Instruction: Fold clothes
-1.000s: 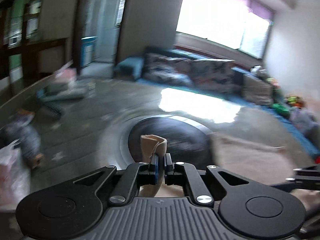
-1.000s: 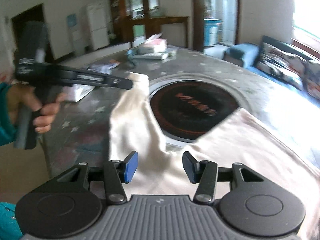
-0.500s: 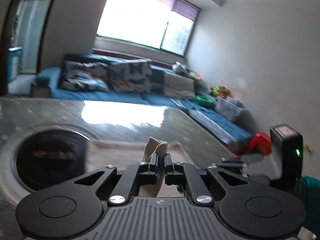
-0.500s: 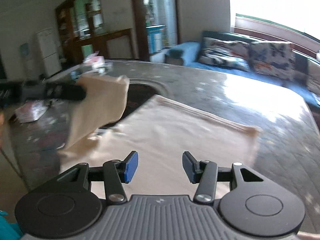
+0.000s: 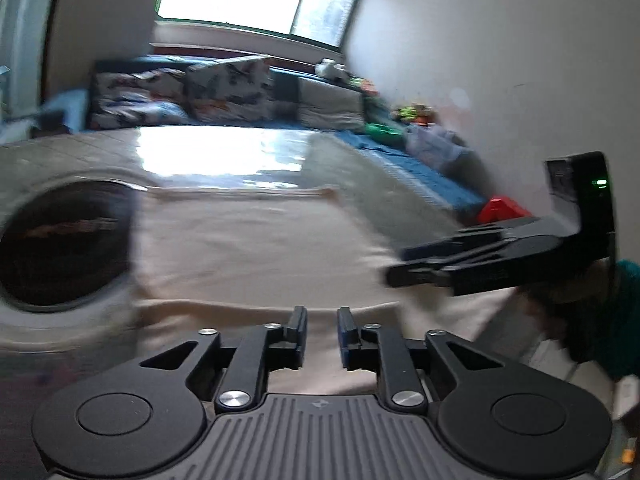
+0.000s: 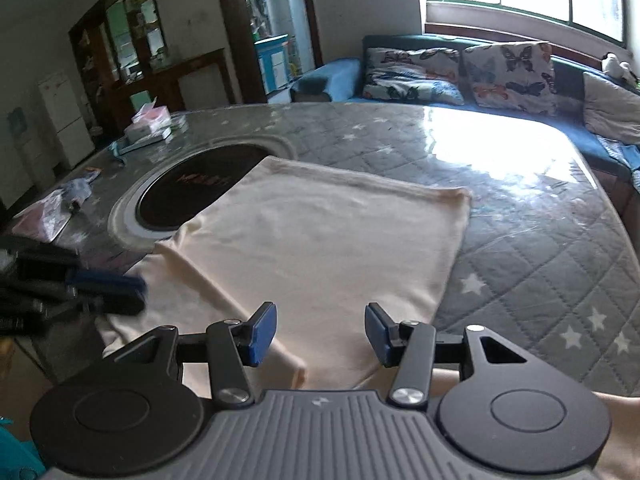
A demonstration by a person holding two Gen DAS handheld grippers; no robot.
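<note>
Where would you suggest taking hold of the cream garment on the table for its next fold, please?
Probably the far right corner of the cream garment. It lies flat and free on the quilted table cover, with bare cover beside it, so the right gripper, open and empty, could come in low from the right edge. The left gripper, its jaws opening with nothing between them, could take the near left edge.

My left tongs (image 5: 322, 332) are tilting downward, their jaws opening with nothing pinched between them. My right tongs (image 6: 320, 330) are also pointing down, jaws standing apart and empty. A teal sleeve (image 5: 628, 320) is showing behind my right tongs.
</note>
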